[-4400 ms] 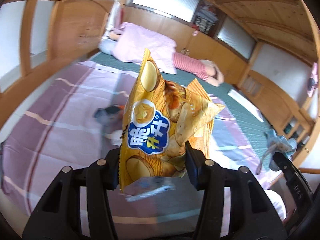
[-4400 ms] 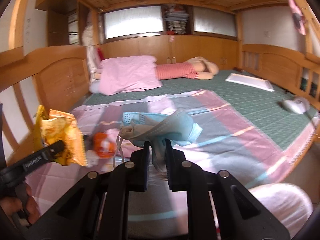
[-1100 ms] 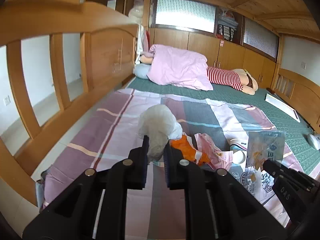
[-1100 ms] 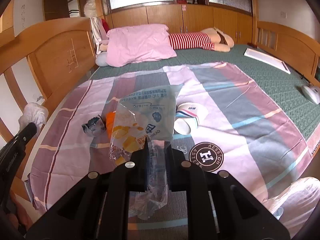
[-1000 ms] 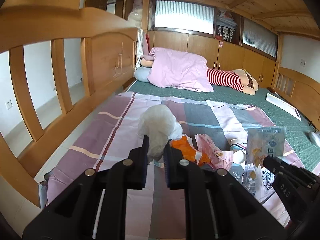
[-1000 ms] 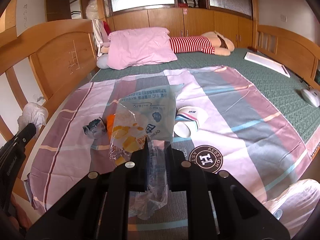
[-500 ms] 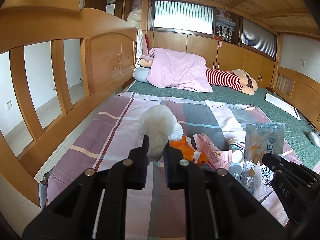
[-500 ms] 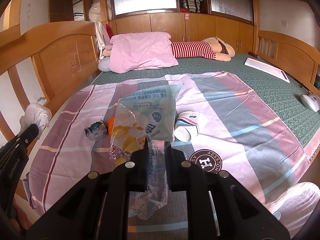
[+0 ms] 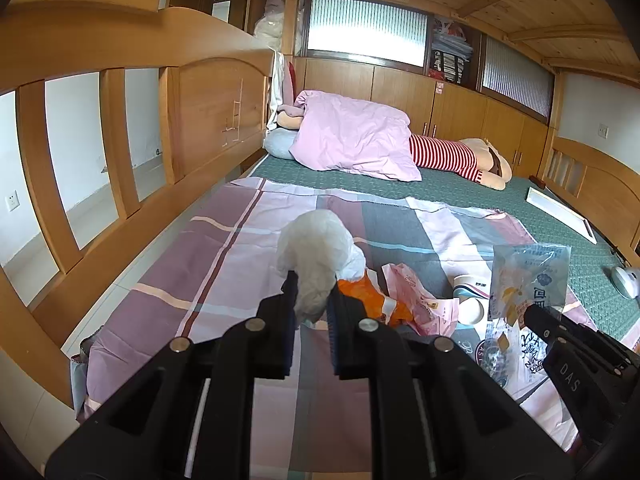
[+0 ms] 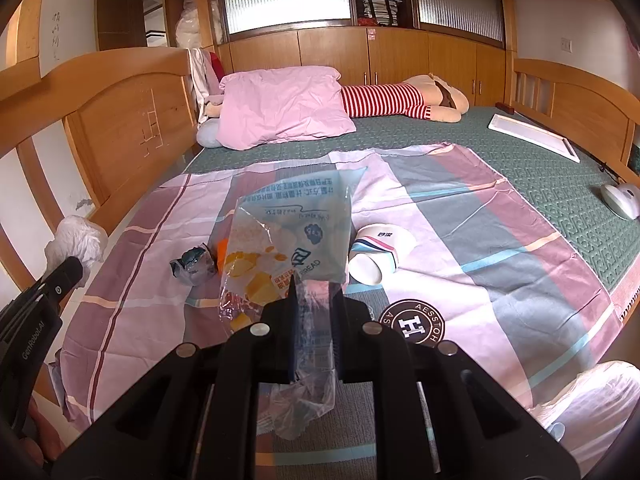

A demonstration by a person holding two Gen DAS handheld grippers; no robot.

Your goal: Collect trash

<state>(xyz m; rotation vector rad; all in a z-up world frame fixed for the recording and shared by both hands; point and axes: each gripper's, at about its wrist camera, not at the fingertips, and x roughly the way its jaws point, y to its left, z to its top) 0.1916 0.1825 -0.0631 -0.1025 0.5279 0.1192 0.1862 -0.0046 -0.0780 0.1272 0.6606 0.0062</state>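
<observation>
A: Where is the trash?
B: The left gripper pinches a crumpled white bag; the right gripper pinches a clear wrapper above the bed.
A: Handling?
B: Probably light, limp, slippery; grip bunched folds.

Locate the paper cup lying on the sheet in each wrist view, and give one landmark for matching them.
Left wrist: paper cup at right of centre, partly behind the pink wrapper.
Right wrist: paper cup just right of centre, beside the held clear bag.
Shared landmark: pink pillow at the bed's far end.
</observation>
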